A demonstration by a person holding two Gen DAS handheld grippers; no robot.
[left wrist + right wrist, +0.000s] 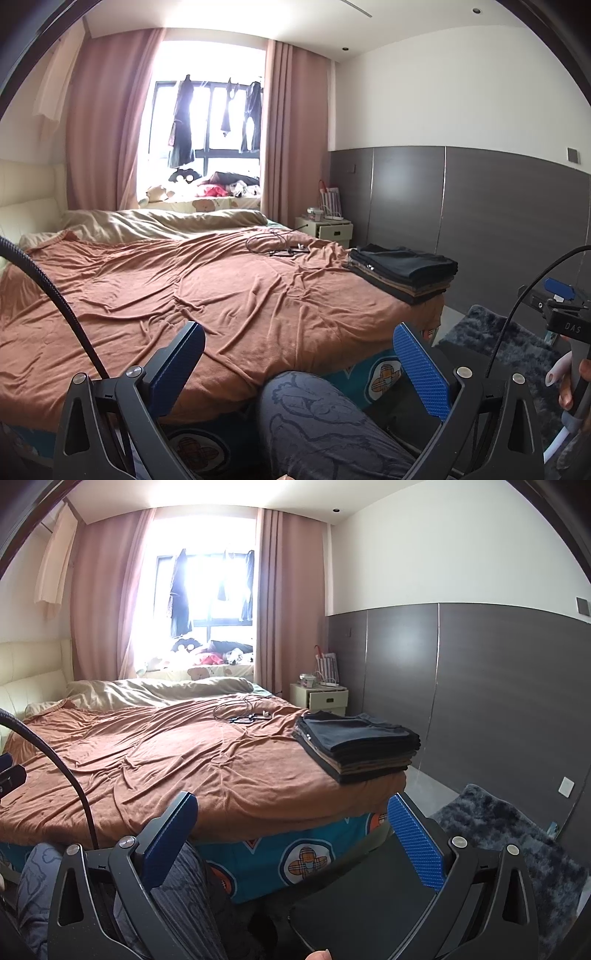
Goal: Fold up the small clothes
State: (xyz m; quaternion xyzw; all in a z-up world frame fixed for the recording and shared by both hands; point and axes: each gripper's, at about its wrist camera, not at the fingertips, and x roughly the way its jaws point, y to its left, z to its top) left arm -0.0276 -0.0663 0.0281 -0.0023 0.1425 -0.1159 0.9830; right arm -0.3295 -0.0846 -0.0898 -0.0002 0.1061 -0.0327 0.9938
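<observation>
A neat stack of folded dark and brown clothes (402, 271) (356, 744) rests on the right front corner of the bed (184, 288) (166, 746), which is covered by a rumpled orange-brown sheet. My left gripper (299, 354) is open, held low in front of the bed's edge with nothing between its blue pads; a person's knee in patterned grey trousers (317, 417) sits below it. My right gripper (291, 825) is also open and empty, held before the bed's front edge. Dark cloth (369, 897) lies below it.
Black cables and a phone (280, 245) (243, 710) lie on the far part of the bed. A bedside cabinet (321, 698) stands by the grey wall panel. A dark shaggy rug (509, 845) covers the floor on the right. Clothes hang at the window (207, 122).
</observation>
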